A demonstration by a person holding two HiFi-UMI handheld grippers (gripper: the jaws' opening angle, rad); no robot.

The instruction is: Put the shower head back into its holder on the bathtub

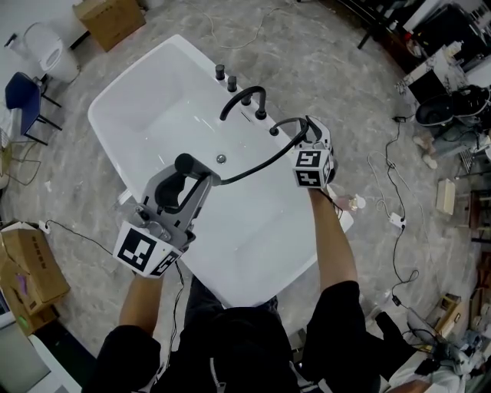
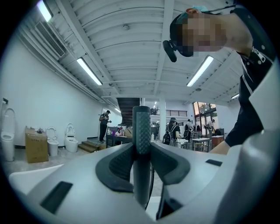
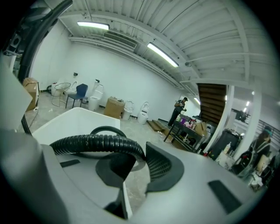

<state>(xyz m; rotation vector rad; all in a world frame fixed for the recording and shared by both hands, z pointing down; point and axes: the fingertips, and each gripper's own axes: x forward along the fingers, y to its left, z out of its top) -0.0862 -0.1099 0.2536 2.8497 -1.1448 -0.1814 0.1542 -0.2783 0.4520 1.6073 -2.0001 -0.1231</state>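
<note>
Over the white bathtub [image 1: 153, 107], the left gripper [image 2: 142, 162] grips the black shower head [image 2: 141, 129] upright by its textured handle above the open basin, while the right gripper [image 3: 138, 168], jaws narrowed, pinches the ribbed hose [image 3: 94, 142] beside the rim-mounted faucet [image 1: 245, 97].

Cardboard box [image 1: 110, 19], white toilet [image 1: 47, 50], blue chair [image 1: 21, 92] on floor [image 1: 322, 69]; second box [image 1: 29, 269] lower left

Industrial hall: freestanding toilets [image 2: 71, 136], cardboard boxes [image 2: 36, 146], concrete floor [image 1: 345, 84].
</note>
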